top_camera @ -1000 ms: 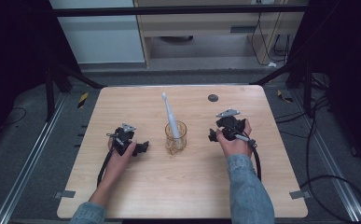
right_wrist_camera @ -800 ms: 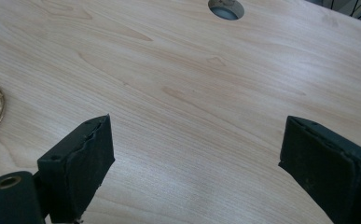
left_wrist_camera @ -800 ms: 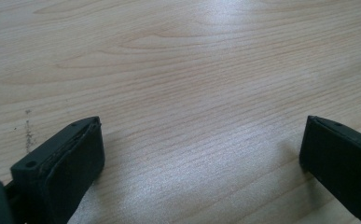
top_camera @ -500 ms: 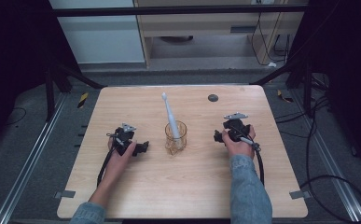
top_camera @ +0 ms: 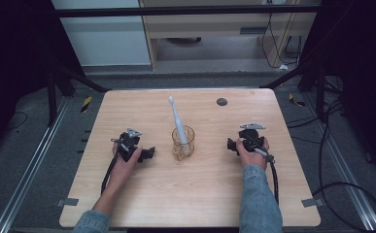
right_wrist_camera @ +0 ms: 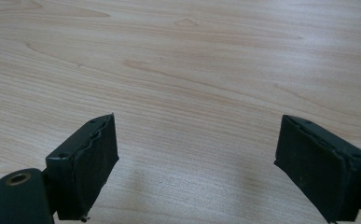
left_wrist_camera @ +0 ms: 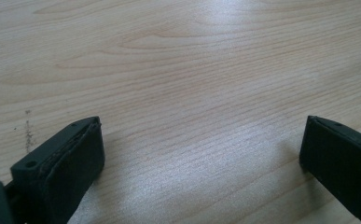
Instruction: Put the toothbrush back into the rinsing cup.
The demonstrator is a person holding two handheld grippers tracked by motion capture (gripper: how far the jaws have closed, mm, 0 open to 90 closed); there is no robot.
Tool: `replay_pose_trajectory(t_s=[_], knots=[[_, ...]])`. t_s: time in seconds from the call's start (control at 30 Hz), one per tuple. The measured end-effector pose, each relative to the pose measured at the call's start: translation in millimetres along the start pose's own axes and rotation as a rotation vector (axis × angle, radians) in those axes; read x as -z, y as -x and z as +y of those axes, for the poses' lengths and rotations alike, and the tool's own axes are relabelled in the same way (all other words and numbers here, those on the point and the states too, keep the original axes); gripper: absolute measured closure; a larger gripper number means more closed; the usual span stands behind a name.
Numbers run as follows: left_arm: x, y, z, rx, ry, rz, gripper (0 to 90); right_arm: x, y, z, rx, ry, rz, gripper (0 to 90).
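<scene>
A clear amber glass [top_camera: 183,141] stands at the middle of the wooden table [top_camera: 195,194], and a white toothbrush [top_camera: 177,116] leans in it, head up. My left gripper [top_camera: 149,153] rests on the table left of the glass, held by a hand, pointing toward it. My right gripper [top_camera: 231,145] rests to the right of the glass, also pointing toward it. In the left gripper view the left gripper [left_wrist_camera: 201,154] is open over bare wood. In the right gripper view the right gripper [right_wrist_camera: 197,154] is open with nothing between its fingers.
A small dark round disc [top_camera: 221,102] lies near the table's far edge, right of centre. Black cables trail from both grippers toward the near edge. Metal frame legs and floor cables surround the table.
The right gripper has slid a little to the right and toward the near side, away from the glass. The left gripper has stayed put.
</scene>
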State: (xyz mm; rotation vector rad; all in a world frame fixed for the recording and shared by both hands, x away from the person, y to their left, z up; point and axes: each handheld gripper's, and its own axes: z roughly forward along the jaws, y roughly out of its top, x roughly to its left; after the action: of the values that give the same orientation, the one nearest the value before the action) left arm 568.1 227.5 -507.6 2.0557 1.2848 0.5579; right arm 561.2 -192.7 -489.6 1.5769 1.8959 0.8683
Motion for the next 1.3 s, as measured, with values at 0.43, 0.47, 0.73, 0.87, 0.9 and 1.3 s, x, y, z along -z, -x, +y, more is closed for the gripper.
replay_pose_trajectory(t_s=[0.43,0.47,0.73,0.87,0.9,1.3], knots=[[-0.3,0.1,0.2,0.0,0.0,-0.001,0.0,-11.4,13.4,-10.0,-0.069,0.013,-0.023,13.4],[-0.3,0.1,0.3,0.0,0.0,-0.001,0.0,-11.8,14.7,-10.3,-0.076,0.015,-0.023,13.4],[-0.5,0.1,0.5,-0.001,0.0,-0.002,0.0,-16.9,20.3,-11.0,-0.121,0.014,-0.043,11.5],[-0.5,0.1,0.5,-0.001,0.0,-0.002,0.0,-17.9,21.2,-9.9,-0.125,0.008,-0.052,10.4],[-0.5,0.1,0.5,-0.001,0.0,-0.002,0.0,-18.1,21.6,-9.8,-0.121,0.006,-0.056,10.4],[-0.5,0.1,0.5,-0.001,0.0,-0.002,0.0,-20.5,21.1,-8.9,-0.054,-0.019,-0.069,9.0]])
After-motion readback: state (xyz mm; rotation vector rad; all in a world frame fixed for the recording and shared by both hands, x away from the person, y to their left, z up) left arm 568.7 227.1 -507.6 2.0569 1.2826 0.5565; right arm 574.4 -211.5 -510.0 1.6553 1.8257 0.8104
